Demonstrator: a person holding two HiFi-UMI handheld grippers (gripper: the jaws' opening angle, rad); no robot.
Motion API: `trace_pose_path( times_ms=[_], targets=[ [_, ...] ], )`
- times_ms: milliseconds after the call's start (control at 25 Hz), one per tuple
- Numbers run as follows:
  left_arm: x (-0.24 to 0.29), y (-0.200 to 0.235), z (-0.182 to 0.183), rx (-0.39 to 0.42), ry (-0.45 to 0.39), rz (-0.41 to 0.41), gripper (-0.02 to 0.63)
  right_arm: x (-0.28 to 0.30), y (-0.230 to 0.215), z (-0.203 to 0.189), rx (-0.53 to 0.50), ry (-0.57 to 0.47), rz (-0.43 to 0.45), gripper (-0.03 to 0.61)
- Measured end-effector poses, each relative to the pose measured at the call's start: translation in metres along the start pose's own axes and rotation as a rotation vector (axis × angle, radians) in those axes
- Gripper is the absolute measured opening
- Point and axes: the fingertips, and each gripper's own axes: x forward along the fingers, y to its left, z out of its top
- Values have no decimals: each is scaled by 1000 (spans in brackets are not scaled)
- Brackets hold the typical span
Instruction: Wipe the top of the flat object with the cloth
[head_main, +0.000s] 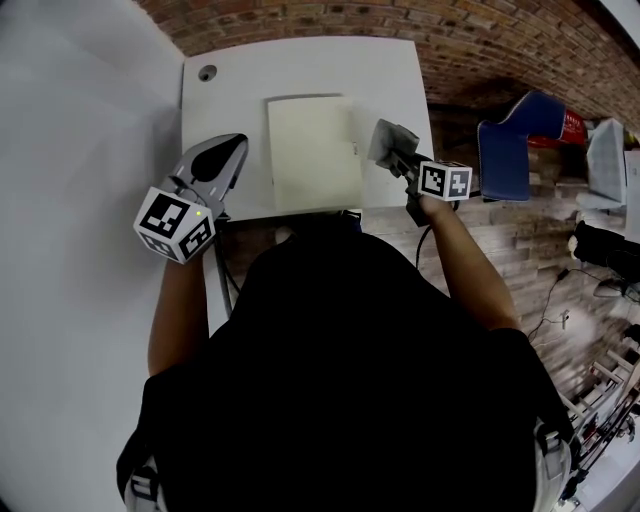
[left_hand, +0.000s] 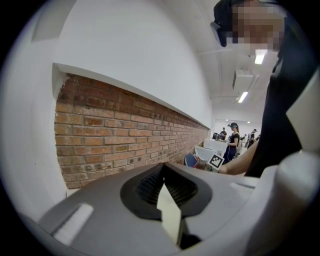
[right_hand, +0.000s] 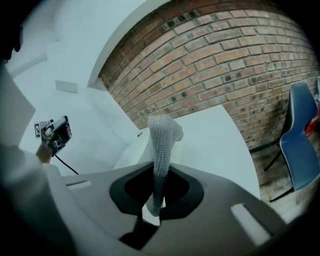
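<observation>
Head view: my right gripper (head_main: 398, 155) holds the grey knitted cloth (head_main: 385, 140) just beside the cream flat rectangular board (head_main: 313, 150) on the white table (head_main: 390, 80) (off it, so I judge all the wiping remains). Left gripper view: my left gripper (left_hand: 163, 172) is closed on nothing, facing a red brick wall (left_hand: 100, 135). Right gripper view: the jaws are clamped on the cloth; bare tabletop lies ahead, its edge to the right.

Left gripper (left_hand: 164, 169), grey plastic body w/ dark ribbed pads: jaws closed, tips meeting, nothing btwn. Beyond: red brick wall (left_hand: 110, 135) under white overhanging panel (left_hand: 125, 55). Far right: black-and-white square-marker cube (left_hand: 216, 161) at end of bare forearm (left_hand: 239, 162), blue chair (left_hand: 190, 160) just beside. Bkgd: standing person in dark top (left_hand: 233, 142), ceiling strip lights (left_hand: 243, 96). Dark-clothed torso (left_hand: 287, 110) fills right edge.
</observation>
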Motion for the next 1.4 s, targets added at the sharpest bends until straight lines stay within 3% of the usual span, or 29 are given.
trace_pose_path(
  times_ms=[520, 800, 1000, 1400],
  targets=[
    [-2, 0, 10, 13, -10, 4, 2, -48, 66, 82, -70, -209, 105, 11],
    [-7, 0, 12, 18, -22, 12, 2, -76, 98, 120, -170, -306, 118, 11],
    [-10, 4, 10, 17, -37, 26, 2, -87, 107, 131, -237, -348, 101, 11],
    [-18, 6, 16, 21, -41, 35, 2, -103, 116, 142, -249, -386, 96, 11]
  ],
)
